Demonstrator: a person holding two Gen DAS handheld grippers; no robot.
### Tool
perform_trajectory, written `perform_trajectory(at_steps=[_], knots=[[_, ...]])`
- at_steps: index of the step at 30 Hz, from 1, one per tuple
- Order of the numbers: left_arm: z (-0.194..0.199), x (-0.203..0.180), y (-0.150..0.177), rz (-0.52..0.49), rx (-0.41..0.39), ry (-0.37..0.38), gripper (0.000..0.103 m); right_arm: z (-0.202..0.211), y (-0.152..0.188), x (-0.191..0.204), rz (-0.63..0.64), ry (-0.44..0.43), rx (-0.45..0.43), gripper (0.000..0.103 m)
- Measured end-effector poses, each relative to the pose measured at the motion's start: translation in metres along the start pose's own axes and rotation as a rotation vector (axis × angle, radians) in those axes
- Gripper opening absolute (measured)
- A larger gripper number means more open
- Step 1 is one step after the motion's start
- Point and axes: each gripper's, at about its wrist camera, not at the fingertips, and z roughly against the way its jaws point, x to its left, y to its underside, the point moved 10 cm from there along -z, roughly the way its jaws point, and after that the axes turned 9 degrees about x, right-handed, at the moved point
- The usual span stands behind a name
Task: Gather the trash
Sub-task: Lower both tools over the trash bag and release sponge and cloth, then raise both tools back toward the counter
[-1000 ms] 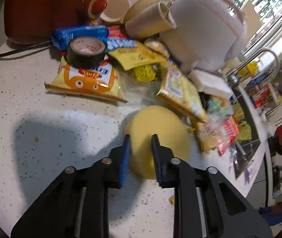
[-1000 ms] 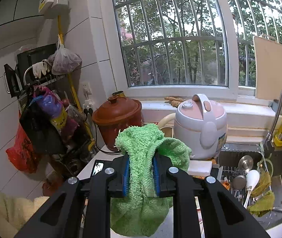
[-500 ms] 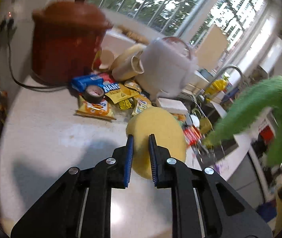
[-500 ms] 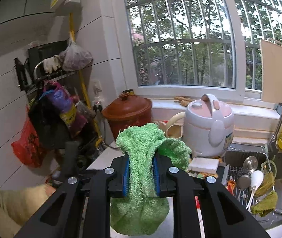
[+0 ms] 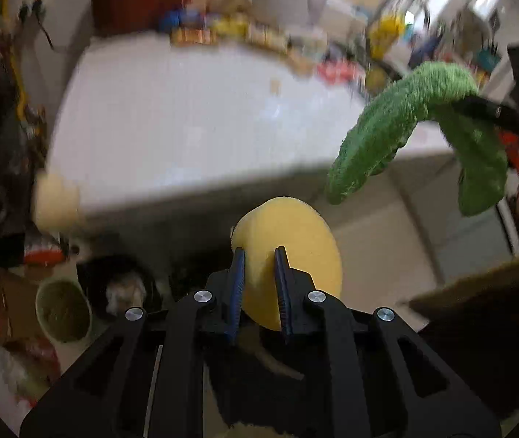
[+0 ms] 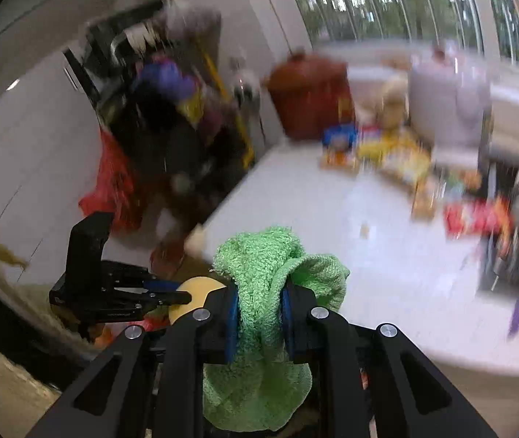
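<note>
Room: a kitchen, both views blurred; a white counter (image 5: 193,124) with snack wrappers (image 6: 398,157) strewn along its far edge, beside a brown pot (image 6: 310,95) and a pale rice cooker (image 6: 449,102).
Left gripper (image 5: 259,252): clamped on a yellow sponge (image 5: 292,252), held off the counter's near edge.
Right gripper (image 6: 259,292): clamped on a green cloth (image 6: 270,277) that droops below the claw.
Trash: the wrappers lie at 12 to 1 o'clock in the left view, uncollected; a black bin (image 5: 120,284) shows at 8 o'clock.
Risk: the hanging cloth could snag or drag on the counter edge; the sponge, pinched near one edge, may slip if swung.
Left view only: bin and floor clutter below.
Right view only: window, hanging bags at 10 o'clock, the left gripper side-on.
</note>
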Motion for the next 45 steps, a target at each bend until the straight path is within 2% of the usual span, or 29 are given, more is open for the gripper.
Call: perform_trajectory(at_steps=[3,6,12,13,14,15,16,17,20,22,26,29,30,31,33,35,38,40,43,45], knots=[[-0.049,0.013,0.026,0.033,0.086,0.012,0.016,-0.041,0.037,-0.011,-0.025,0.032,0.096,0.019],[-0.1,0.027,0.043,0.055,0.138,0.01,0.017,-0.086,0.074,-0.028,-0.047,0.056,0.177,0.019],[-0.206,0.062,0.063,0.12,0.243,-0.015,0.019,-0.188,0.135,-0.083,-0.089,0.149,0.287,0.019],[-0.216,0.066,0.063,0.119,0.245,-0.033,0.02,-0.205,0.143,-0.093,-0.096,0.168,0.309,0.023],[-0.23,0.071,0.062,0.124,0.253,-0.051,0.025,-0.216,0.149,-0.101,-0.097,0.19,0.325,0.029],[-0.239,0.073,0.063,0.132,0.265,-0.037,0.044,-0.227,0.156,-0.108,-0.098,0.199,0.347,0.046],[-0.242,0.073,0.064,0.135,0.265,-0.042,0.057,-0.234,0.161,-0.115,-0.102,0.228,0.351,0.066],[-0.244,0.073,0.063,0.127,0.259,-0.054,0.078,-0.237,0.161,-0.121,-0.104,0.257,0.348,0.072],[-0.241,0.065,0.06,0.065,0.25,-0.066,0.081,-0.235,0.161,-0.127,-0.119,0.269,0.34,0.084],[-0.234,0.063,0.061,0.065,0.248,-0.067,0.081,-0.227,0.157,-0.13,-0.122,0.268,0.341,0.086],[-0.191,0.069,0.056,0.1,0.205,-0.083,0.081,-0.177,0.132,-0.124,-0.122,0.242,0.282,0.086],[-0.146,0.074,0.043,0.107,0.137,-0.12,0.084,-0.118,0.1,-0.101,-0.112,0.191,0.19,0.086],[-0.13,0.074,0.037,0.111,0.108,-0.131,0.087,-0.096,0.082,-0.091,-0.102,0.17,0.143,0.089],[-0.109,0.073,0.028,0.118,0.064,-0.137,0.088,-0.072,0.06,-0.08,-0.086,0.152,0.074,0.099],[-0.071,0.069,0.006,0.134,-0.027,-0.138,0.092,-0.035,0.018,-0.066,-0.042,0.142,-0.057,0.098],[-0.038,0.066,-0.019,0.156,-0.133,-0.154,0.093,-0.011,-0.023,-0.067,-0.014,0.172,-0.164,0.098],[-0.003,0.059,-0.062,0.183,-0.276,-0.173,0.094,-0.004,-0.077,-0.091,-0.016,0.226,-0.238,0.098],[0.004,0.059,-0.079,0.193,-0.312,-0.202,0.094,-0.018,-0.116,-0.114,-0.016,0.245,-0.251,0.098],[0.012,0.057,-0.095,0.208,-0.339,-0.206,0.094,-0.045,-0.156,-0.147,-0.014,0.283,-0.196,0.098],[0.016,0.052,-0.097,0.215,-0.346,-0.204,0.094,-0.078,-0.183,-0.167,0.032,0.321,-0.123,0.098]])
